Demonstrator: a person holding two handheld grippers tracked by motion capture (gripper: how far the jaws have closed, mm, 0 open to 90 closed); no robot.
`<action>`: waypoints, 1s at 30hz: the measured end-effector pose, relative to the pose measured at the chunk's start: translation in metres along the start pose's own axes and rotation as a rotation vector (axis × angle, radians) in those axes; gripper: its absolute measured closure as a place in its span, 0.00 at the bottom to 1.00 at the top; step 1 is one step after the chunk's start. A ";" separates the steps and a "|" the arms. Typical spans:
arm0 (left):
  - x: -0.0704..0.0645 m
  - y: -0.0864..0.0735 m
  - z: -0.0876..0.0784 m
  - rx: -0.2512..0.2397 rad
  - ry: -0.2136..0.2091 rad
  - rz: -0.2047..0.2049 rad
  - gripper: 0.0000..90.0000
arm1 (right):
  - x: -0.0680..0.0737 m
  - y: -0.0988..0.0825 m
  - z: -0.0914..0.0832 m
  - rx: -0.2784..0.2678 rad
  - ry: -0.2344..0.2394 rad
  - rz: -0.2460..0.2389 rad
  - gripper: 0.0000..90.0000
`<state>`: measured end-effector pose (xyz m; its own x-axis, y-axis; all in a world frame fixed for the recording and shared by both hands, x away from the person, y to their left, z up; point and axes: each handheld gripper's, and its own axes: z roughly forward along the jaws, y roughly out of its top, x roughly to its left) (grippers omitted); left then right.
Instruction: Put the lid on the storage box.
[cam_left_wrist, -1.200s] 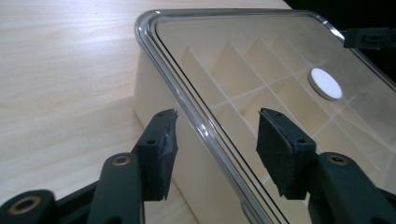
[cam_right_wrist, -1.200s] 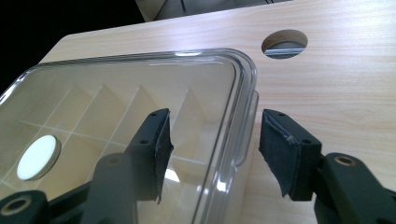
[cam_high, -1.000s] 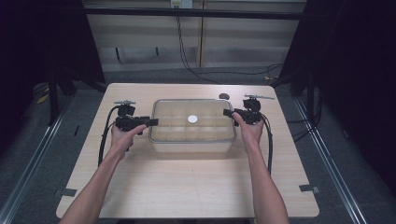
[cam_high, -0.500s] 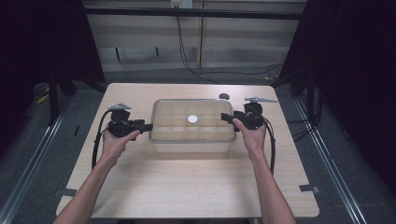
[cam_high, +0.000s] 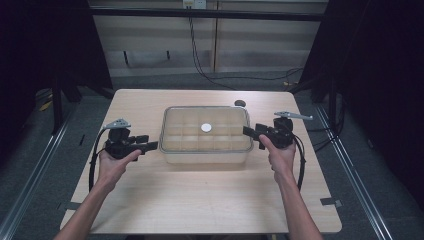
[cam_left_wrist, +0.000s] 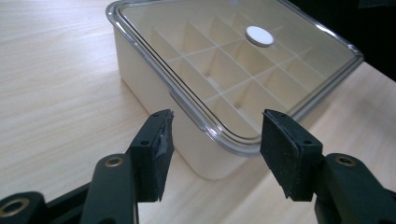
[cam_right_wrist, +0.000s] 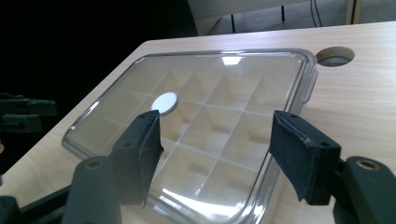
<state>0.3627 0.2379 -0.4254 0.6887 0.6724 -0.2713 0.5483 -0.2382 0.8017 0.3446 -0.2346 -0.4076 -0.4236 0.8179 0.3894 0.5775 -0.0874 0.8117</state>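
Altogether: one lidded box (cam_high: 205, 135), one white disc (cam_high: 206, 128), two claws.

A cream plastic compartment box (cam_high: 205, 151) under its clear lid (cam_high: 205, 129) — white round disc (cam_high: 206, 128) on top — sits on the pale wood-grain table (cam_high: 200, 200); both black grippers flank the box.

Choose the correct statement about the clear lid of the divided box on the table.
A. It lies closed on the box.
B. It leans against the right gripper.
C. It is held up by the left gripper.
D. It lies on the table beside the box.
A: the clear lid lies flat on the box, and the left gripper and the right gripper are both open, holding nothing.
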 end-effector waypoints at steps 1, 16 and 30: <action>-0.002 -0.002 -0.002 0.002 0.001 0.001 0.51 | 0.002 -0.002 -0.002 0.001 0.007 -0.003 0.38; -0.017 -0.046 -0.038 0.041 0.021 0.032 0.48 | 0.017 -0.045 -0.046 0.030 0.039 -0.041 0.40; -0.038 -0.083 -0.057 0.090 0.048 0.034 0.37 | 0.023 -0.084 -0.083 0.047 0.031 -0.025 0.39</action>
<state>0.2637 0.2724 -0.4517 0.6853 0.6953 -0.2167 0.5667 -0.3222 0.7583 0.2282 -0.2562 -0.4311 -0.4593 0.8013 0.3833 0.5983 -0.0399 0.8003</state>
